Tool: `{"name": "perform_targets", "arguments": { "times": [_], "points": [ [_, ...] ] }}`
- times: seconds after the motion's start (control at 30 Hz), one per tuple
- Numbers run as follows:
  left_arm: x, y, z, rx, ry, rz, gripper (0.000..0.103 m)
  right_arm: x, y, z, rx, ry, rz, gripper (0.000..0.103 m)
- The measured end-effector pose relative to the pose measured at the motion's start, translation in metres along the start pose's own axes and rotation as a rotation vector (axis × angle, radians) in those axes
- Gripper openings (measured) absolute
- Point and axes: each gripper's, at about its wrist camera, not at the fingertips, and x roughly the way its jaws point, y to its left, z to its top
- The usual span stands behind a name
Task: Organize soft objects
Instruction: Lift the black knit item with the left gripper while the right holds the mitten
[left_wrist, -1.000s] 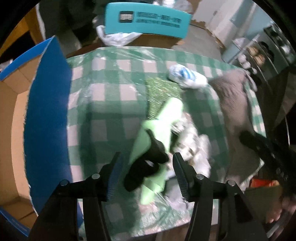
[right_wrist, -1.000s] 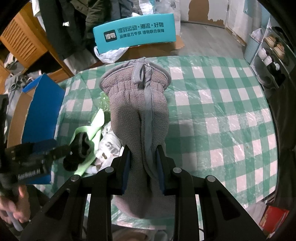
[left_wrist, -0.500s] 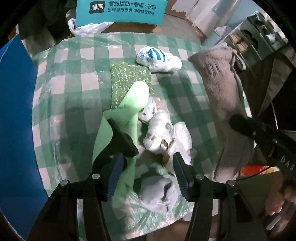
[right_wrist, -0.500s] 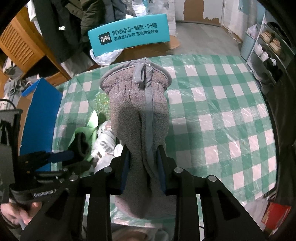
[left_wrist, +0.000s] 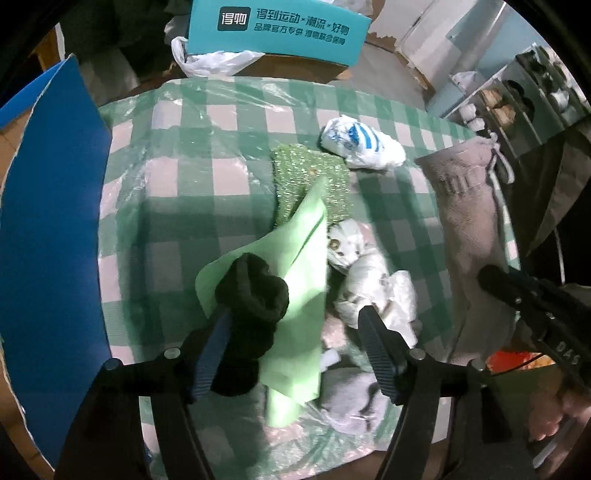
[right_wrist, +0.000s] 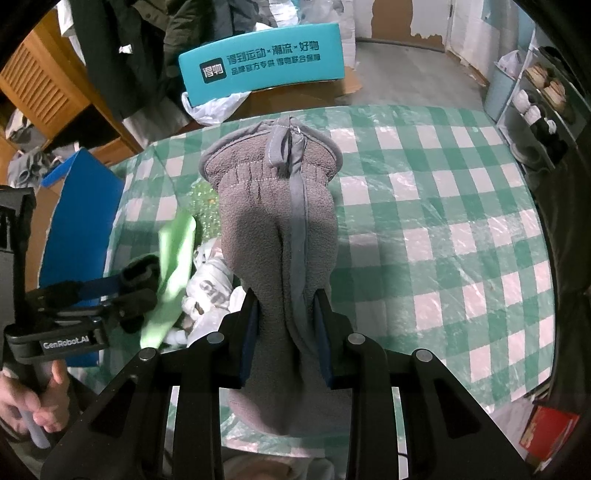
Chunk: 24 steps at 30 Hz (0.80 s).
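Observation:
My right gripper (right_wrist: 284, 306) is shut on a grey fleece glove (right_wrist: 277, 229) and holds it above the checked table; the glove also shows at the right of the left wrist view (left_wrist: 469, 229). My left gripper (left_wrist: 295, 317) is open over a pile of soft things: a black sock (left_wrist: 255, 295) drapes against its left finger, on a light green cloth (left_wrist: 295, 266). Beside them lie white crumpled cloths (left_wrist: 373, 273), a grey cloth (left_wrist: 354, 395), a glittery green cloth (left_wrist: 310, 177) and a white-and-blue bundle (left_wrist: 362, 144).
A blue-lined cardboard box (left_wrist: 48, 229) stands at the table's left edge. A teal box (right_wrist: 258, 59) and a white plastic bag (left_wrist: 214, 59) sit beyond the far edge. The checked tablecloth (right_wrist: 443, 206) spreads to the right. Shoe shelves (right_wrist: 535, 96) stand at the far right.
My left gripper has shifted over the pile, and the black sock and green cloth now sit between its fingers. My right gripper still holds the grey glove, almost unmoved.

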Motion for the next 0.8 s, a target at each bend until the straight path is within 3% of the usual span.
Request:
{"name": "perform_targets", "arguments": {
  "times": [0.6, 0.7, 0.8],
  "points": [
    [0.009, 0.014, -0.003, 0.030, 0.008, 0.163, 0.071, 0.003, 0.000, 0.001, 0.004, 0.008, 0.001, 0.026],
    [0.012, 0.014, -0.008, 0.043, 0.018, 0.177, 0.044, 0.002, 0.000, 0.002, 0.004, 0.005, 0.002, 0.026],
    [0.010, 0.013, -0.012, 0.033, 0.010, 0.162, 0.039, 0.002, 0.001, 0.002, 0.000, 0.003, 0.002, 0.026]
  ]
}}
